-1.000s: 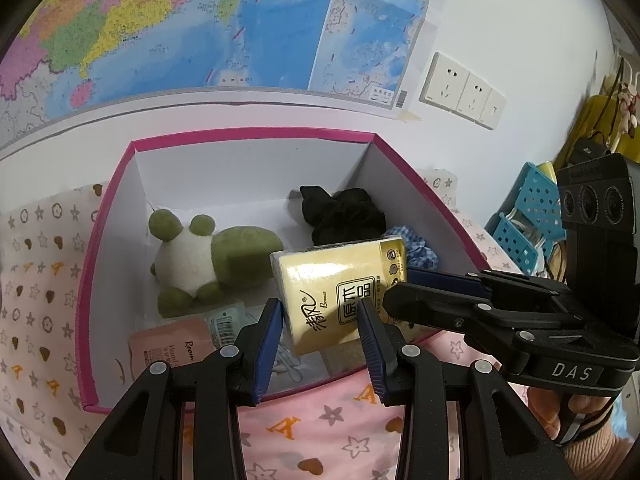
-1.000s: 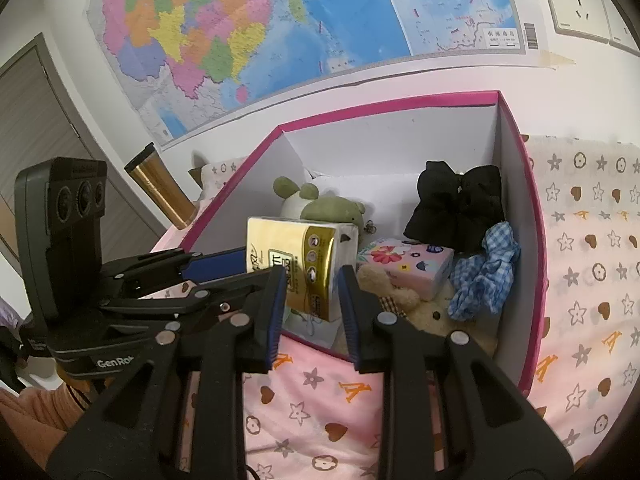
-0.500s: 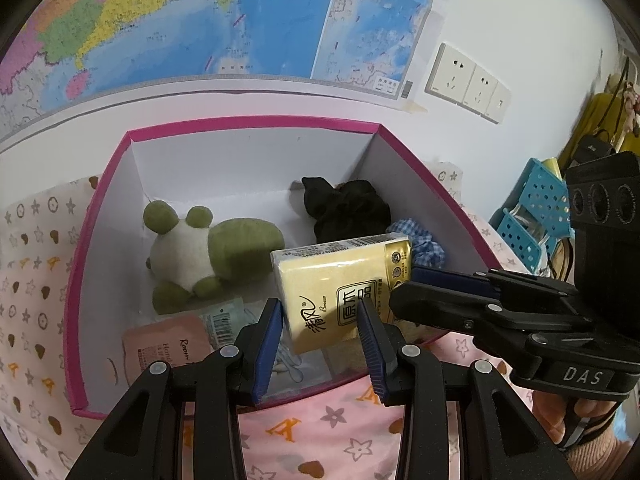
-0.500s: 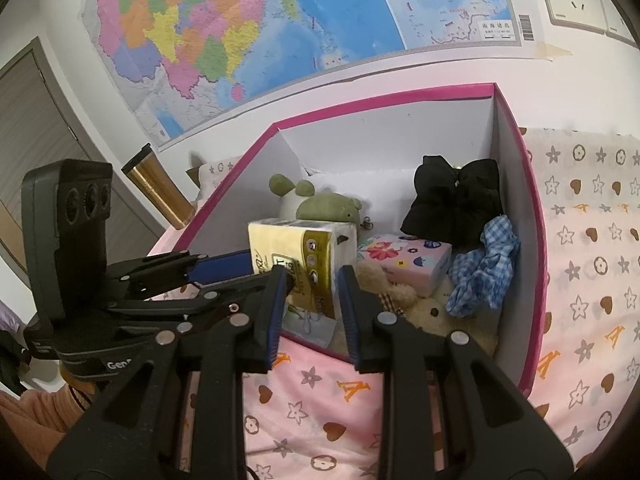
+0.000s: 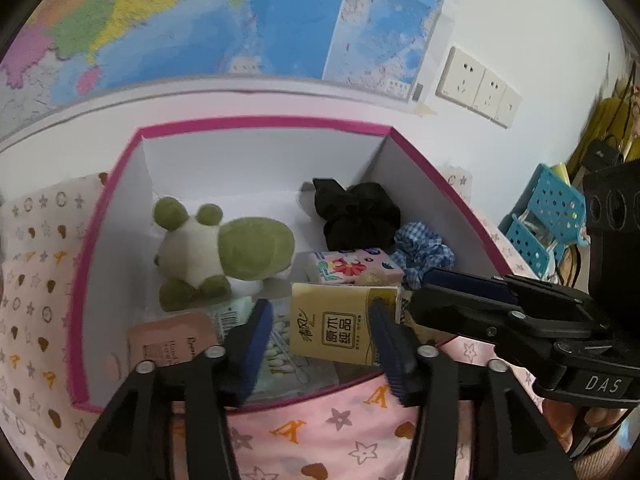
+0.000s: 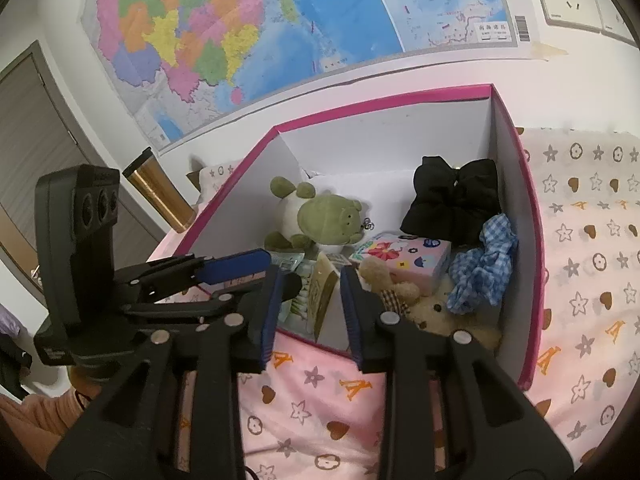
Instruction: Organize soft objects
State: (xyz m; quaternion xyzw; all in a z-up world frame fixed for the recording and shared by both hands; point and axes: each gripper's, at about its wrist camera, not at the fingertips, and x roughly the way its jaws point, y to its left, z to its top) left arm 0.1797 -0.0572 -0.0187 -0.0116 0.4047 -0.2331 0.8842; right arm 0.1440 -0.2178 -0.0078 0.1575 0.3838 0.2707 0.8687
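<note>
My left claw (image 5: 320,336) is opening: its pads stand apart, and the yellow tissue pack (image 5: 340,326) sits between them, the left pad clear of it. My right claw (image 6: 308,300) is also opening; the pack (image 6: 322,296) shows edge-on between its pads, and I cannot tell whether they touch it. The pack rests tilted in the pink-rimmed box (image 5: 256,122), at the near wall (6 o'clock in the left view). A green plush (image 5: 216,248) lies at 10 o'clock from it, a floral tissue pack (image 5: 352,266) at 12, a black scrunchie (image 5: 356,212) and blue checked scrunchie (image 5: 424,248) at 1 o'clock. The box stands on a pink patterned cloth (image 6: 320,400).
</note>
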